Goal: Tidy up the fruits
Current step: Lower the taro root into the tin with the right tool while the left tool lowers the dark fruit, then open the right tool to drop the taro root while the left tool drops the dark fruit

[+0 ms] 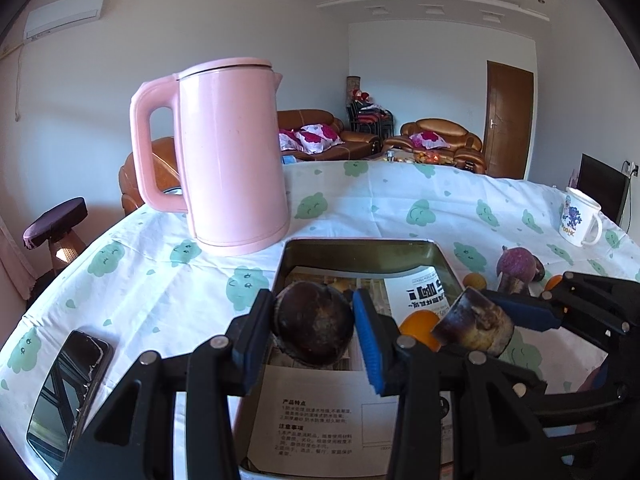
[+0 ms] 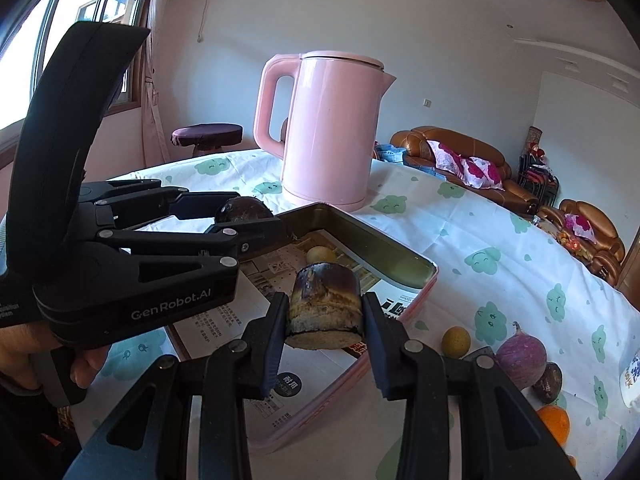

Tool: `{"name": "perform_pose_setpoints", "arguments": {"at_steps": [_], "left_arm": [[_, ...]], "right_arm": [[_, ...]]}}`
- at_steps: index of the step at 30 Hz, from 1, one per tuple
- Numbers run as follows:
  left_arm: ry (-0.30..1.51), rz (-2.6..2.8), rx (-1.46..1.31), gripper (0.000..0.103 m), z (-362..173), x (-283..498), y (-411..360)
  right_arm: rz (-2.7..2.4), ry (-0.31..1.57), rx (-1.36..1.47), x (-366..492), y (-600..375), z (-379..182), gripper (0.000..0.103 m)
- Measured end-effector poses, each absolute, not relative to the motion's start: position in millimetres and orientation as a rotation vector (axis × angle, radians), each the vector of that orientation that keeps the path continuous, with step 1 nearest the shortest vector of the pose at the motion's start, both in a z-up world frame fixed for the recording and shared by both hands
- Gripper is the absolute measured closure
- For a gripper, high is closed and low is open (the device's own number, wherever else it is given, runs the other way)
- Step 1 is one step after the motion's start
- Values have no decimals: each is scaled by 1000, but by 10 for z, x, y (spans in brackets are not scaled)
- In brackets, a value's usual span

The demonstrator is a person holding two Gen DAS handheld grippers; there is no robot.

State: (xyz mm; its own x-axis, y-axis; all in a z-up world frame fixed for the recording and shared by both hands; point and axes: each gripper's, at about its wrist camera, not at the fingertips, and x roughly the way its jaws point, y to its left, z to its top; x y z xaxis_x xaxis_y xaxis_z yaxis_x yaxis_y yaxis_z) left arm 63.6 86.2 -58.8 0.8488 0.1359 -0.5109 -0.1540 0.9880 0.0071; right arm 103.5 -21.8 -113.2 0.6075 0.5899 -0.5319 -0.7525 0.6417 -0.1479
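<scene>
Dark round fruit [image 1: 314, 326] pinched in left gripper [image 1: 314, 330], cut sugarcane stub [image 2: 326, 306] pinched in right gripper [image 2: 326, 322], both held over the paper-lined tin tray [image 2: 384, 248]. Best lowered close to the paper before spreading either, one at a time, clear of the yellow fruit [image 2: 320, 255] already inside. More fruit on the cloth: purple one [image 2: 522, 360], orange [image 2: 554, 424].

Bright daylight from the window [image 2: 60, 40]; sharp frames, fisheye-bent, dark-vignetted edges.
</scene>
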Motion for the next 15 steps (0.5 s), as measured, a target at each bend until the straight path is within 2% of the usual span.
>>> {"name": "perform_pose_setpoints", "arguments": {"at_steps": [15], "left_arm": [[592, 134, -38, 60, -643, 710, 886]], "right_arm": [[811, 566, -448, 1102, -65, -1262, 64]]}}
